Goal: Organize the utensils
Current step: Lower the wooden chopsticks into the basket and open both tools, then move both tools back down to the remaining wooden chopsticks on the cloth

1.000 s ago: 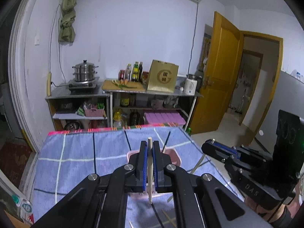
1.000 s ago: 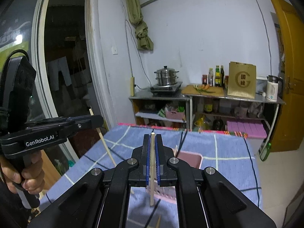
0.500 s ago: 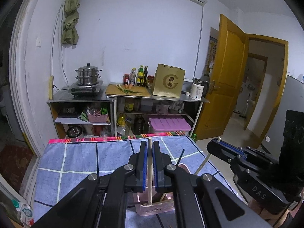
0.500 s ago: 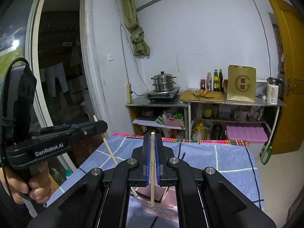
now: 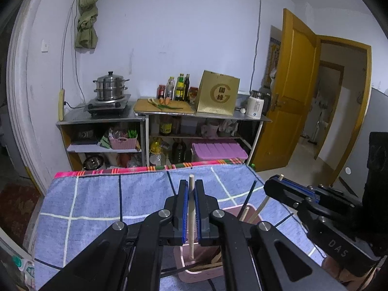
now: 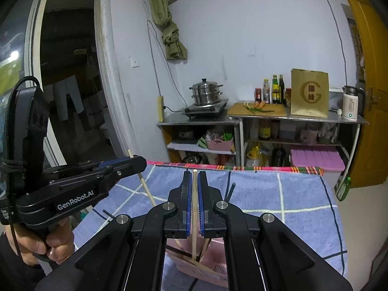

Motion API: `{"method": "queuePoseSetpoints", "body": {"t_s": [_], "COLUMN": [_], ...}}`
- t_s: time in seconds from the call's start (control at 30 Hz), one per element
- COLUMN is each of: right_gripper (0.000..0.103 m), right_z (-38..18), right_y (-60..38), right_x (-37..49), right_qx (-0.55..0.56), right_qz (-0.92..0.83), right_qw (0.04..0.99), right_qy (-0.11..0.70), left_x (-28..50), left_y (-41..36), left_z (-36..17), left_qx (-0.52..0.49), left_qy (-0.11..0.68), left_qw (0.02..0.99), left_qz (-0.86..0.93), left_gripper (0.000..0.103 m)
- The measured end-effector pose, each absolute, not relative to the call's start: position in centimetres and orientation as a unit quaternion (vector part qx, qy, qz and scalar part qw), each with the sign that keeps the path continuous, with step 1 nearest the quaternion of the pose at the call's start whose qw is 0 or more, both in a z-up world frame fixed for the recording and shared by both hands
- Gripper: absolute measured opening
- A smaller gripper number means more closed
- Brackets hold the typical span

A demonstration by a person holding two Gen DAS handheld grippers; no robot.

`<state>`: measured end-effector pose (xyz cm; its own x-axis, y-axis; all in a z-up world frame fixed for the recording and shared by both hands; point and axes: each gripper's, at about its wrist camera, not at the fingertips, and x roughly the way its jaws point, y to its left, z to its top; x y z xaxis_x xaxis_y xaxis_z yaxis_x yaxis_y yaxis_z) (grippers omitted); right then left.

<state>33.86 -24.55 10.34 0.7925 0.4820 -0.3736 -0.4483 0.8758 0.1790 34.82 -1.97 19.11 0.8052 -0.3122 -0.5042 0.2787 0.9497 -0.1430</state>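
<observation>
Clearly, each pale wooden chopstick is a light, stiff, slender rod, and smooth enough to swivel or slip if held by one point alone. The one in the left gripper [image 5: 190, 208] is pinched upright between the blue pads, its top end standing just above the fingertips and its lower tip hanging inside the pink holder [image 5: 201, 270]. The second chopstick [image 6: 194, 215] is clamped the same way by the right gripper [image 6: 193, 203], its tip also dipping over that holder. A grip near the middle, as both have, looks the steadiest choice, since a hold near an end would let the stick tilt.

Inside the holder, other sticks, pale and black, already lean crosswise, so a dropped chopstick may snag on them rather than fall straight. The holder's rim is narrow, and both grippers crowd close above it, leaving little room to pass each other. Around the holder, the blue checked cloth [image 5: 97, 201] offers open space on the far side, ending at a striped edge.
</observation>
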Motion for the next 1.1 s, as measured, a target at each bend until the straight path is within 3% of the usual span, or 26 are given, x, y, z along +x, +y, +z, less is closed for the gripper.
{"method": "queuePoseSetpoints", "body": {"t_s": [0.63, 1.1], "right_gripper": [0.005, 0.009], "right_z": [8.8, 8.4], "right_y": [-25.4, -27.1], "right_x": [33.5, 26.0], "right_qx": [0.042, 0.028], "right_qz": [0.251, 0.27], "right_qw": [0.937, 0.939], "right_qy": [0.24, 0.212], "left_x": [33.7, 24.3], "left_y": [-1.5, 0.3], "left_z": [17.2, 16.6], "left_qx": [-0.037, -0.045], "left_qy": [0.292, 0.26], "left_qw": [0.943, 0.951], "left_qz": [-0.155, -0.161], "left_gripper": [0.005, 0.008]}}
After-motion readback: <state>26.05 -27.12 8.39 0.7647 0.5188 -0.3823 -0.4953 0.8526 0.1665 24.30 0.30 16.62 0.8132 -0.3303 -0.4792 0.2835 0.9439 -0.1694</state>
